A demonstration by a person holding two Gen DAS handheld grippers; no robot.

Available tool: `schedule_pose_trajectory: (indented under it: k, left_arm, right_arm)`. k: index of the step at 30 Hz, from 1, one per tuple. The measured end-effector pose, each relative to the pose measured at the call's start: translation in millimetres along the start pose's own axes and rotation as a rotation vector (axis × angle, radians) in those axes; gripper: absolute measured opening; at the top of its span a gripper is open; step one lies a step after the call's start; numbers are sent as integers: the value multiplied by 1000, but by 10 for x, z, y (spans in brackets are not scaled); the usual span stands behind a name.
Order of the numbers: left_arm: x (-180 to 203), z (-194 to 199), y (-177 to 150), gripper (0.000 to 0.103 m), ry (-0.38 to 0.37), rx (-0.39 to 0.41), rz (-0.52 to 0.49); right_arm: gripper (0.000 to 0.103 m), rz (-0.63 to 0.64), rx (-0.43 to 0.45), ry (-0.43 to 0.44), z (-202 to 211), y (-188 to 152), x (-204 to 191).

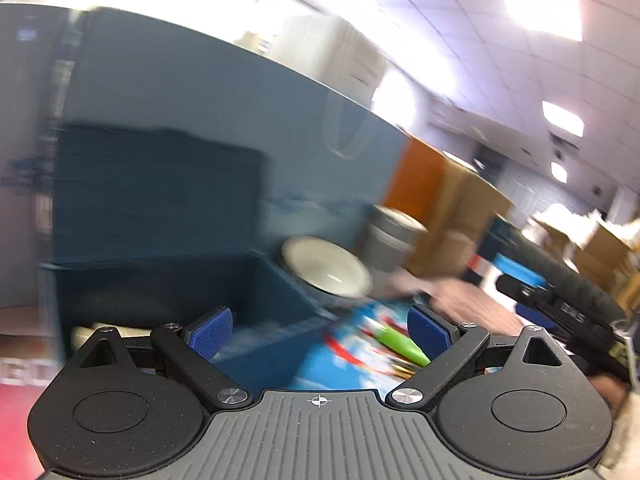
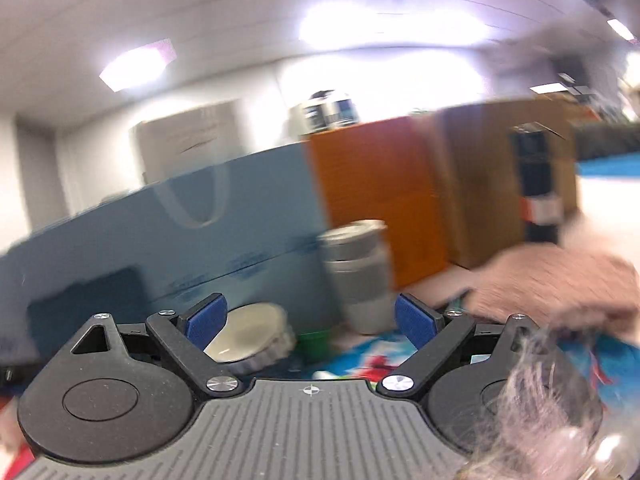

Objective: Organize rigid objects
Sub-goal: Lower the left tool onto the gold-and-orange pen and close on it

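Both the left gripper (image 1: 319, 334) and right gripper (image 2: 311, 322) are being held wide apart and empty, likely for a fresh pick; the round cream-lidded tin (image 2: 250, 340) is lying beside the grey ribbed cylindrical canister (image 2: 358, 276).

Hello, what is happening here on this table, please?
A person holds tongs in each hand, tidying things. Both left tongs and right tongs are open and hold nothing. Ahead lie a round white lid, a grey cup and a colourful box, before a blue bag. The pictures are blurred.
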State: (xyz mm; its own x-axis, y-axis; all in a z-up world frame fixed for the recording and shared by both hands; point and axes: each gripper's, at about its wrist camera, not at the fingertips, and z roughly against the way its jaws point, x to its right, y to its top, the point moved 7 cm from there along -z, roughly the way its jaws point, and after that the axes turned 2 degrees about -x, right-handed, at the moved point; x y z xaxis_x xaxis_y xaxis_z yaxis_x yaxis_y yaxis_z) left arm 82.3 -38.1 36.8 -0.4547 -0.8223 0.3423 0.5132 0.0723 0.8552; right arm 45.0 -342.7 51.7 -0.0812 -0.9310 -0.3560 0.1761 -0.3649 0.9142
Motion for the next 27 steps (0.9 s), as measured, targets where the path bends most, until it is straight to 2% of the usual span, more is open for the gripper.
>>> schedule_pose_trajectory:
  k: [4, 7, 10, 12, 15, 18, 23, 27]
  left_arm:
    - [574, -285, -122, 96, -89, -59, -182]
    - [944, -580, -279, 96, -167, -106, -421]
    - [1202, -936, -565, 95, -196, -222, -633]
    - [1291, -1145, -722, 95, -211, -288, -729]
    - [1286, -1419, -856, 94, -229, -354, -747]
    - [1277, -1675, -884, 94, -241, -385, -734]
    - [1205, -1986, -902, 94, -223, -444, -664]
    - [1177, -1978, -933, 94, -278, -456, -622]
  right_arm:
    - [91, -168, 64, -4, 81, -170, 419]
    - [91, -264, 94, 31, 88, -304, 606]
    - [91, -300, 75, 14, 64, -387, 755]
    - [91, -335, 40, -20, 32, -437, 872]
    - [91, -484, -43, -11, -39, -578, 1100]
    - [91, -605, -105, 62, -87, -665, 1204]
    - [91, -608, -162, 152, -117, -710, 1080]
    - [91, -565, -208, 177, -154, -732, 966]
